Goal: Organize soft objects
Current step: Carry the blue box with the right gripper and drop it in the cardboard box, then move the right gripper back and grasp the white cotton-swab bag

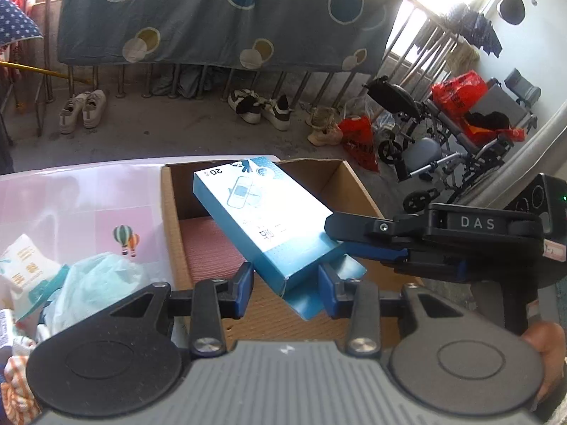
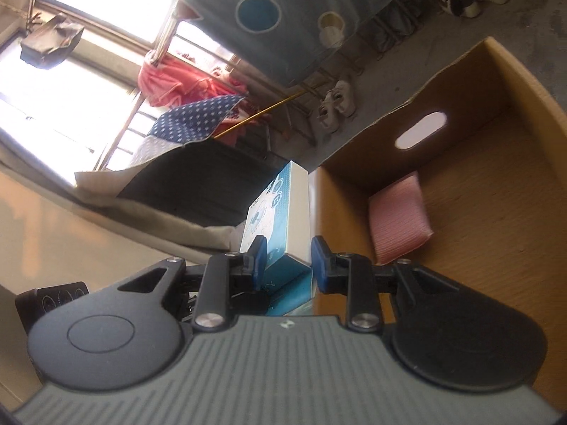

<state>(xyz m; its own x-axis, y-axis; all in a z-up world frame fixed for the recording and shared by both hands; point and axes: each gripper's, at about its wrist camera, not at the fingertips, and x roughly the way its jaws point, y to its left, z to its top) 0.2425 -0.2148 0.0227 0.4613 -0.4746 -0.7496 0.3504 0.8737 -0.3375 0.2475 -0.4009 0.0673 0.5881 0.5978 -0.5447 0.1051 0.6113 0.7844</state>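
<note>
On the table (image 1: 71, 194) at far left: a tissue pack (image 1: 24, 265) and a crumpled bag (image 1: 99, 279), both well apart from the grippers.

Next, the left gripper (image 1: 285, 290), narrowed on the near end of the blue box (image 1: 255, 219), with 1 pad on each side of that end and an open flap hanging below. Contact looks real but is hard to confirm on the left pad.

Held in the air, tilted, above the carton (image 1: 354, 184); not yet inside. Long axis running straight away from the left gripper, up and leftward toward the carton's far wall.

Coming in from the right, across that axis: the right gripper (image 1: 336, 237), clenched on the box's right long edge, pads pressed on its 2 broad faces in the right wrist view.

Neither hand nearer; 2 grips on 1 box.

Below, on the carton floor at its left side: a pink pad (image 1: 209, 248).

Likely next: lowering the box along its own axis, down onto bare floor right of the pad, both grips releasing only once it rests.
</note>
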